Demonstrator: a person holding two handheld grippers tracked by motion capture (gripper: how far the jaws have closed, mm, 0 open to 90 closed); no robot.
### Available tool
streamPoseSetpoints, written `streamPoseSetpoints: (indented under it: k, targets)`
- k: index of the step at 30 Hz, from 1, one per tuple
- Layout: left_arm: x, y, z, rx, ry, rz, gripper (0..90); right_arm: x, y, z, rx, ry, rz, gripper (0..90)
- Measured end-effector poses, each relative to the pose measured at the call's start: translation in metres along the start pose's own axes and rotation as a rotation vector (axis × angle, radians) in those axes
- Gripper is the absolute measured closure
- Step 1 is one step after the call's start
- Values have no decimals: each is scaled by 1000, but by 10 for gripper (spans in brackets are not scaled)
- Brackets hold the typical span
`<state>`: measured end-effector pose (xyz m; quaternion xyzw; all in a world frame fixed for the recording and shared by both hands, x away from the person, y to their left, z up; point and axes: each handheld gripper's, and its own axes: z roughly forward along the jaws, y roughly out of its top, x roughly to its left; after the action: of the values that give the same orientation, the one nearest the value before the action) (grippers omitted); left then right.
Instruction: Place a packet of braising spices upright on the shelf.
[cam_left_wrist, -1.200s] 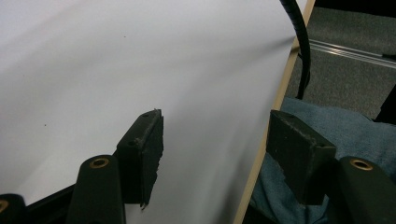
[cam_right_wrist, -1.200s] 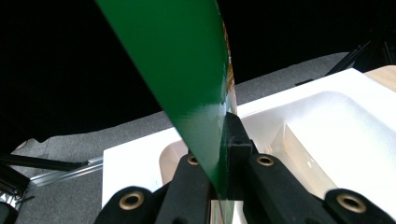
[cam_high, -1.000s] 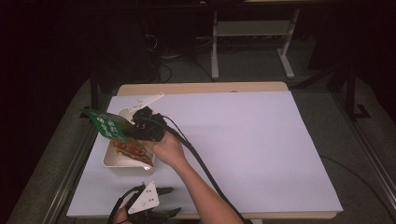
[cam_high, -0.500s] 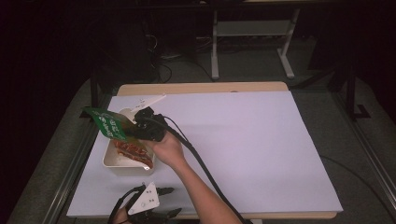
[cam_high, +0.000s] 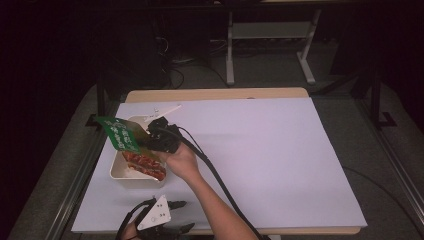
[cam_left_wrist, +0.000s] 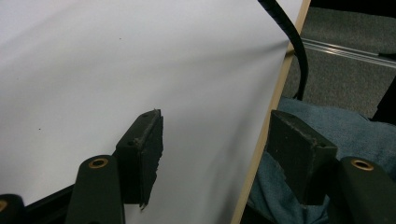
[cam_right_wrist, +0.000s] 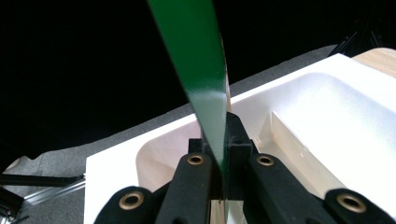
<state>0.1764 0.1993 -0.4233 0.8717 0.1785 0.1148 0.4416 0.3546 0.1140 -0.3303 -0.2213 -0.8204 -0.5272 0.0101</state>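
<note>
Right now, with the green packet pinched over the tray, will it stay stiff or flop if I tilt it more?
The green packet is probably light and thin: it shows edge-on as a narrow strip in the right gripper. It juts out flat, so it seems fairly stiff. Its glossy face may slip. The white tray looks light, likely to slide if bumped.

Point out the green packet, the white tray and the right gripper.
green packet (cam_high: 119, 133), high view, printed face.
white tray (cam_high: 116, 173), high view, near-left rim.
right gripper (cam_right_wrist: 218, 148), right gripper view, between the fingers clamping the packet.

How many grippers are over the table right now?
2. The right gripper is over the white tray, jaws shut on a green packet. The left gripper rests open at the table's near edge.
</note>
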Motion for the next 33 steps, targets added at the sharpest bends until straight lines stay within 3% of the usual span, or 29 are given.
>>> streamPoseSetpoints:
  k: [10,33]
  targets:
    - [1,0,1,-2,2,-1,359,-7,-9,1,-12,-1,32,895]
    - [0,0,1,-1,0,1,358,-11,-13,0,-27,24,7,894]
